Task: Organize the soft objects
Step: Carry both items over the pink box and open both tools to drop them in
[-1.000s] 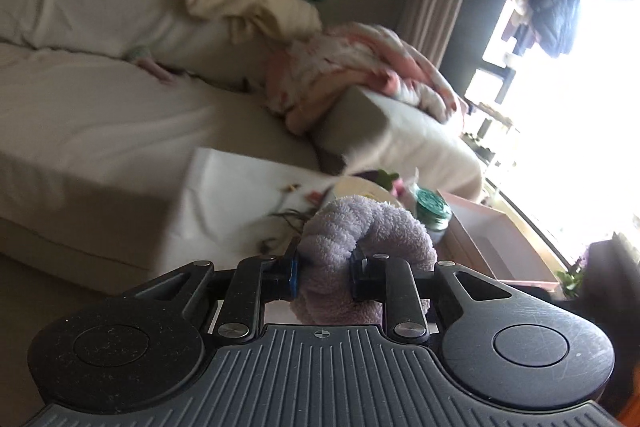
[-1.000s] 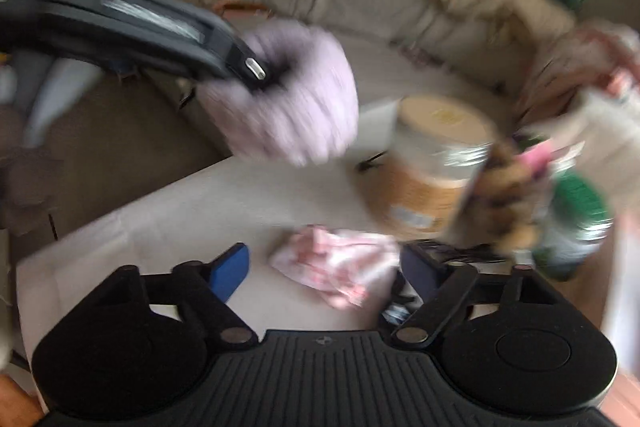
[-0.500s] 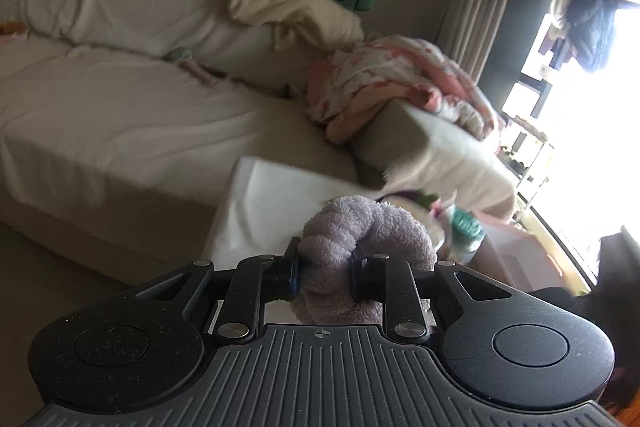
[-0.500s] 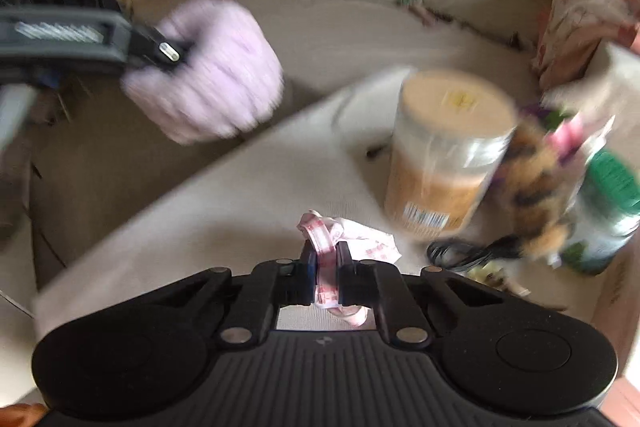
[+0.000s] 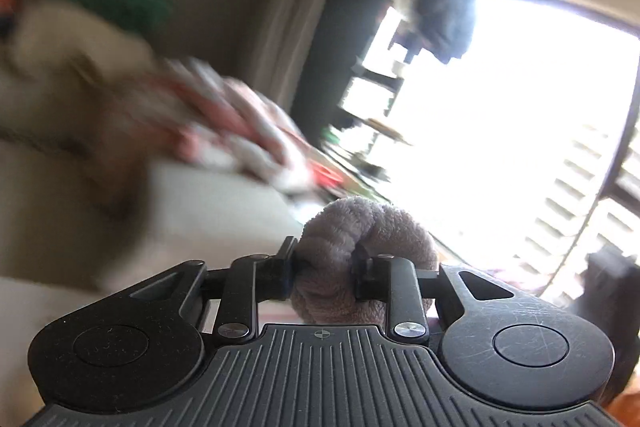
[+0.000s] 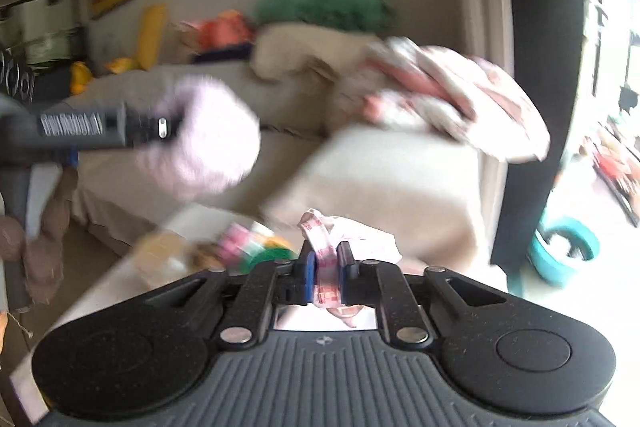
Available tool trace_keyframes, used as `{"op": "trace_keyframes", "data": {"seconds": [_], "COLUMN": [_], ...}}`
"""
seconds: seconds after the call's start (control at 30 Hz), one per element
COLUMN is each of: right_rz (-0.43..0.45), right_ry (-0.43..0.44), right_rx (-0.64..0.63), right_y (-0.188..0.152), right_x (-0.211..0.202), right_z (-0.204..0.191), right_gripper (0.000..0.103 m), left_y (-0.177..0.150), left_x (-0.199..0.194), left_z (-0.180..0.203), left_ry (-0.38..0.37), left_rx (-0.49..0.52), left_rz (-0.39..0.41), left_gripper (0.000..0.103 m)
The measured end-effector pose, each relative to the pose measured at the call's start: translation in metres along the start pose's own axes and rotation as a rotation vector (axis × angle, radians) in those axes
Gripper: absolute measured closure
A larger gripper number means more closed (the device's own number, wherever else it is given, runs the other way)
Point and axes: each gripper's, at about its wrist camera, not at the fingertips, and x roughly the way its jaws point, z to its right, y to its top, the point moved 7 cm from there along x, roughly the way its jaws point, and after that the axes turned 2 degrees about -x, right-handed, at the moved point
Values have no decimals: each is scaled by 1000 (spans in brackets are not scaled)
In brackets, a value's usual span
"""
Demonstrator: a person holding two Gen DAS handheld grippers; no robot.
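Lavender terry scrunchie (image 5: 362,251) sits clamped between the closed jaws of the left gripper (image 5: 324,269), held in the air. Pink patterned cloth (image 6: 340,243) is pinched in the shut right gripper (image 6: 325,267), above the table (image 6: 120,279). Both pickups appear complete; placement remains. Destination cannot be identified.
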Motion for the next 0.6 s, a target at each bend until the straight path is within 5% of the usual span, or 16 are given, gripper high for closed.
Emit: {"op": "trace_keyframes", "data": {"seconds": [0.03,0.07,0.1,0.17,0.23,0.4,0.6], "right_rz": [-14,-28,-35,-45,-51,-47,19], "right_ry": [-29,-63,-96,-120,-93,-110,-149], "right_rx": [17,33,46,69,94,76,5], "right_y": [-9,-20,-30,-52,-65,-67,-67], "right_x": [5,11,17,12,4,6,15], "right_z": [13,25,38,55,63,44,8], "right_gripper": [55,29,25,25,25,21,19], "left_y": [-10,-20,-38,-70,-91,-89,-94], "left_x": [24,42,64,89,93,45,-46], "left_z": [2,2,0,-8,-17,-40,-89], "left_ry": [-4,26,89,140,91,129,343], "left_rx": [2,17,51,83,29,40,102], "left_rz": [-59,-108,-182,-298,-338,-272,-146], "left_gripper": [68,69,71,71,71,71,71]}}
